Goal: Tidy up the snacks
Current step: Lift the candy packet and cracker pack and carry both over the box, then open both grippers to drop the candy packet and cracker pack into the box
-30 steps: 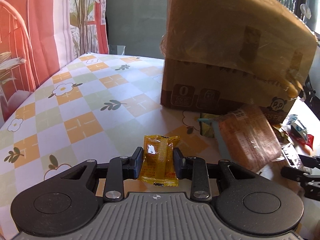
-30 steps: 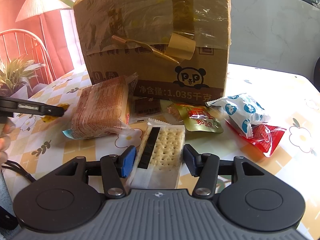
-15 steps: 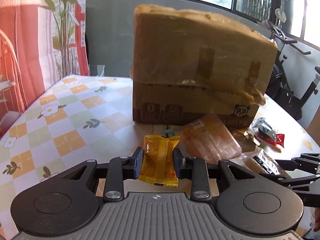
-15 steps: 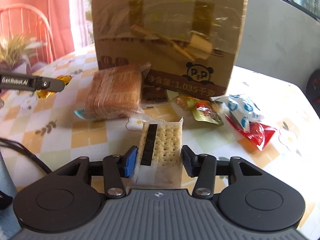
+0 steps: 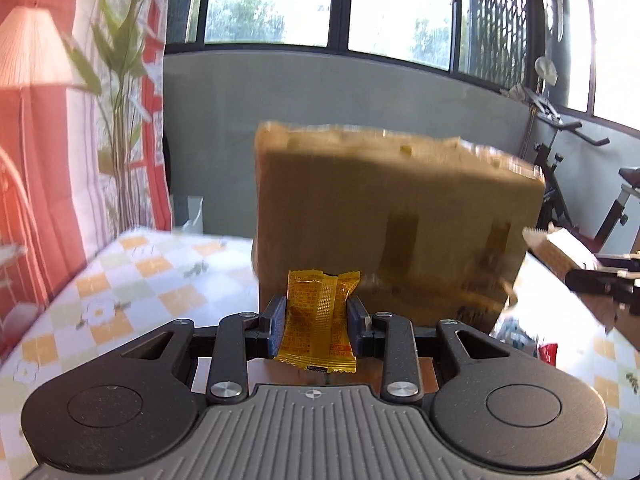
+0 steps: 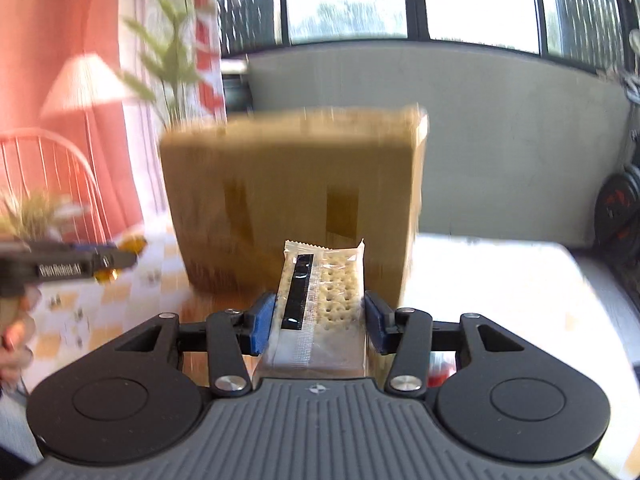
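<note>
Both tools are loaded, so this looks like the carry step of sorting the snacks. Left tool (image 5: 317, 318) is clamped on the yellow pack (image 5: 318, 320), pads pressing both long edges, pack upright w/ its top end sticking up past the pads. Right tool (image 6: 318, 322) is clamped on the cracker pack (image 6: 320, 304) the same way, gripped at the sides, clear wrapper w/ a black strip.

Both packs are off the desk (image 5: 132, 280), held in front of the box (image 5: 400, 220), which stands at the desk's middle. The box top reads as shut & taped, though blur makes that unsure; no open flap shows from either view. A few other snacks lie at the box's foot, right side, blurred.

Next move, my guess: carry each pack to wherever the snacks are being grouped, either on top of the box or on bare desk beside it. Needs the tools kept well apart so the packs don't collide, a level approach, then lower until the pack rests before letting the pads part.
</note>
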`<act>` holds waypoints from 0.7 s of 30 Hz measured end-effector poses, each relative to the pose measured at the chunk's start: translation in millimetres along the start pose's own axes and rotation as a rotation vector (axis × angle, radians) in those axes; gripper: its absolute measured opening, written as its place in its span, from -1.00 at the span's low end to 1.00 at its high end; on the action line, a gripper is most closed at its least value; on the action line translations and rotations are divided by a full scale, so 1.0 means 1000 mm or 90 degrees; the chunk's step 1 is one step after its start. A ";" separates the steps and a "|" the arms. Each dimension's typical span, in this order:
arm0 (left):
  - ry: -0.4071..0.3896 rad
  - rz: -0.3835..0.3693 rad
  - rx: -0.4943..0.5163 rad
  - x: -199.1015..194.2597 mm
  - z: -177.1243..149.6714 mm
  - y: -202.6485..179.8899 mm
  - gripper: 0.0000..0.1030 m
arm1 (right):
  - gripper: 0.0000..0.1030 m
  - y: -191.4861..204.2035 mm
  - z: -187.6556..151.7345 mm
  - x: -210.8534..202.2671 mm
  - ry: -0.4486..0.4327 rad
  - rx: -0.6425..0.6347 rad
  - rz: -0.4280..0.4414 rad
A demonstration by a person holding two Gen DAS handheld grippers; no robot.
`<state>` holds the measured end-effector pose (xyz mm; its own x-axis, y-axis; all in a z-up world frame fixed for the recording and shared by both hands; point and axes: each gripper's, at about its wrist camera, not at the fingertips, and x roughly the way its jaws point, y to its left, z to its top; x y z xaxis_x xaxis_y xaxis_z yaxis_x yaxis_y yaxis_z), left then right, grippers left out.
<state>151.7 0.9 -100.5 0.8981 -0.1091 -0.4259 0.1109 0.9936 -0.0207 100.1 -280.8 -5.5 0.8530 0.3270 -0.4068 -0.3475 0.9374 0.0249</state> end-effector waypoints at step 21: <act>-0.062 -0.032 0.049 0.119 0.146 -0.061 -0.25 | -0.03 -0.037 0.116 0.125 -0.028 -0.033 -0.019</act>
<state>314.2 -76.5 -17.7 0.9271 -0.1648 -0.3367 0.1859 0.9821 0.0311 264.9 -260.7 48.5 0.8795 0.3047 -0.3656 -0.3399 0.9398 -0.0344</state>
